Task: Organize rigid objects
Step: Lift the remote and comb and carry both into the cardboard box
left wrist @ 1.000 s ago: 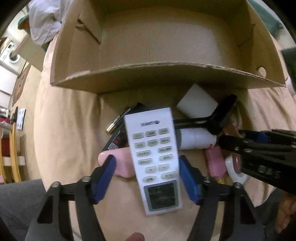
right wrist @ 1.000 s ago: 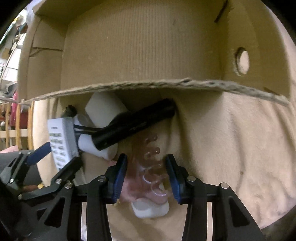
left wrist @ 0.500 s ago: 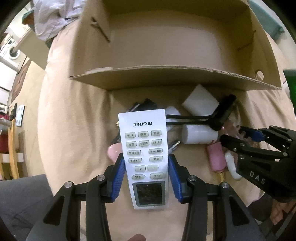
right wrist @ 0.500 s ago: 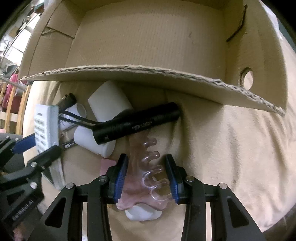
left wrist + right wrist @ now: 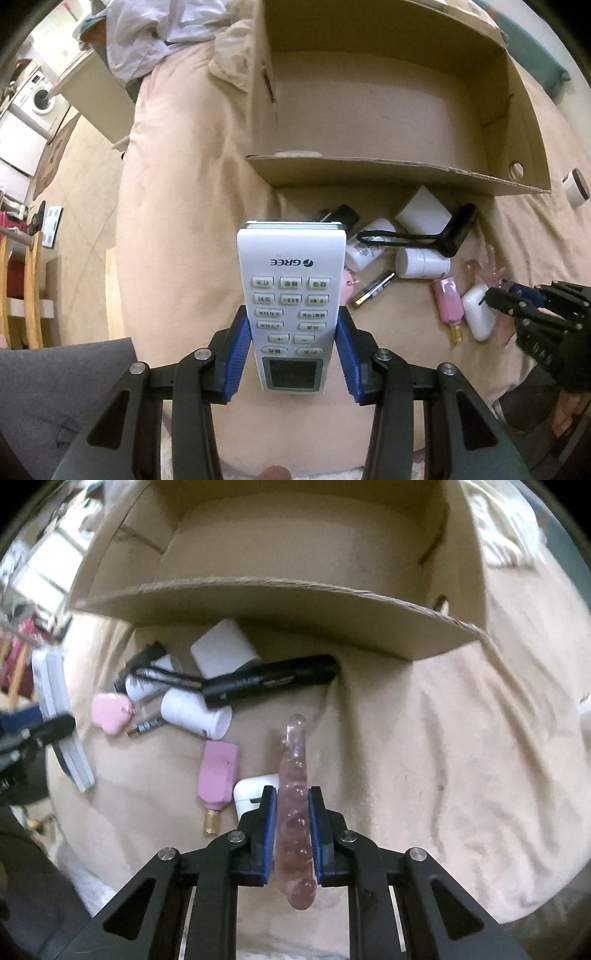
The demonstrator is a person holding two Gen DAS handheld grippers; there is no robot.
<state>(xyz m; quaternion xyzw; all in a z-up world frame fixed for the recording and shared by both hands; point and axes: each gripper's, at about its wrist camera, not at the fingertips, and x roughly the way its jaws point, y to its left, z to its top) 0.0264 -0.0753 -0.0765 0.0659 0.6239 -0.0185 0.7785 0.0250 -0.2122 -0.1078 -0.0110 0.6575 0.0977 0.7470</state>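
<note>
Warm, dim indoor light falls evenly, and the open brown cardboard box [image 5: 388, 122] casts a soft shadow at its near wall. Fisheye distortion bends both views, with black vignetted corners. The right wrist view is motion-blurred, worst at its upper left, where a window glares white.

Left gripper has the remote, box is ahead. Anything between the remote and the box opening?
Nothing visible blocks it. The remote, held in the left gripper, faces the cardboard box; only the box's near wall has to be cleared. The flashlight and bottles lie low on the blanket, off to the right.
</note>
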